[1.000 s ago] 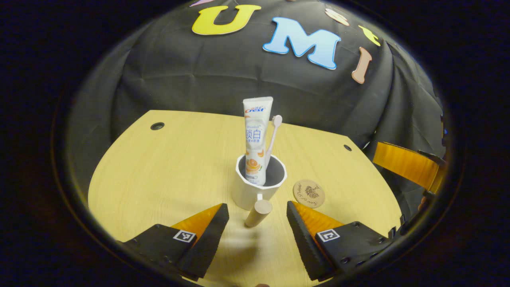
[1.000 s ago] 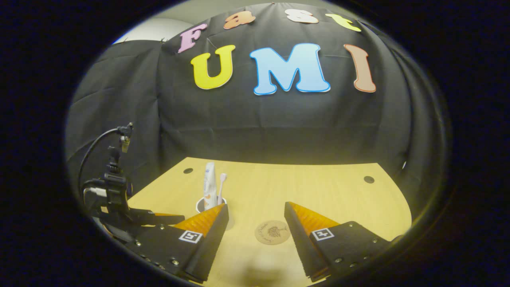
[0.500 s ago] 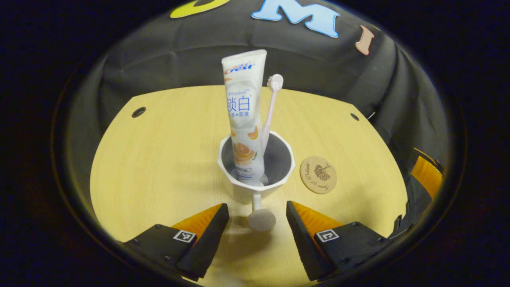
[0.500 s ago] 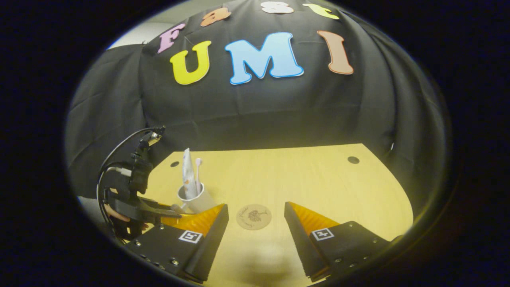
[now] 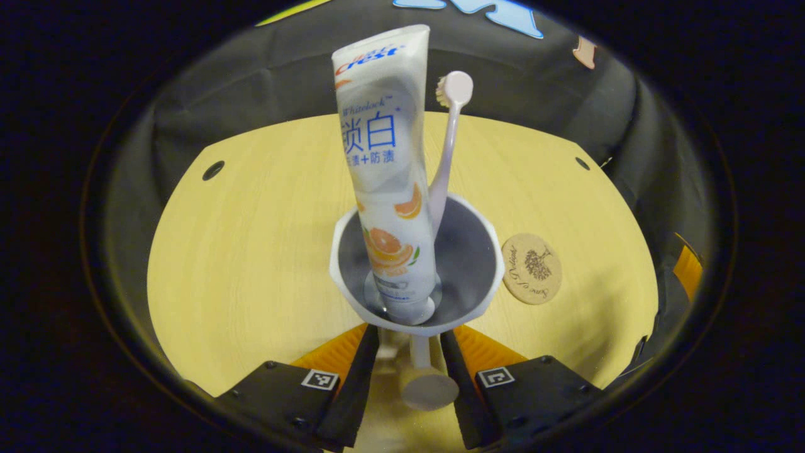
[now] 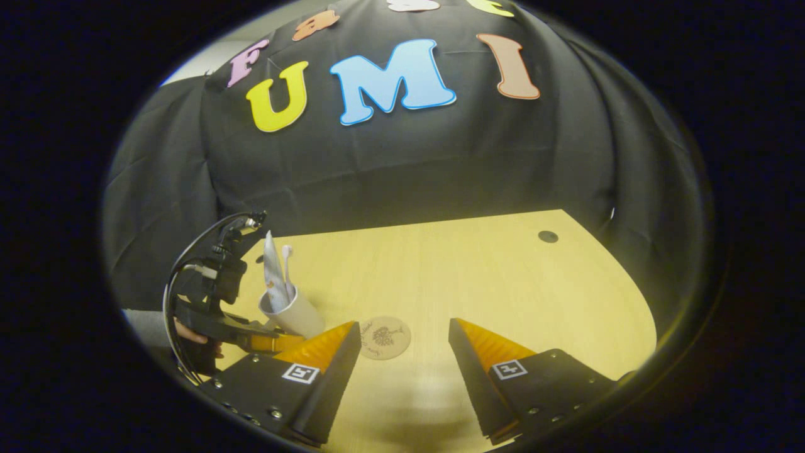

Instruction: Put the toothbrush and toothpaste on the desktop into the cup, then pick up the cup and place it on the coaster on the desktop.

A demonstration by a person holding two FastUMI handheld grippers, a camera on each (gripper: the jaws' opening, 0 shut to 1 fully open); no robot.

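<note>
One cup [image 5: 468,296] stood on the surface [image 5: 251,251], holding one toothpaste [image 5: 383,189] and one toothbrush [image 5: 448,145], both upright. One coaster [image 5: 532,268] lay just beside it, apart. The left tool [image 5: 409,362] was closed around the cup's handle [image 5: 422,377]; whether both fingers pressed it, I could not tell. The right tool [image 6: 402,358] hung with fingers apart over bare wood, with open room toward the far edge.

I see the white faceted plastic cup [image 5: 478,296] upright on the desktop, its peg-like handle toward me. Inside it stand the white toothpaste tube [image 5: 382,170], cap down, and the pale toothbrush [image 5: 448,145], bristles up. The round cork coaster [image 5: 532,268] lies flat just beside the cup.
</note>
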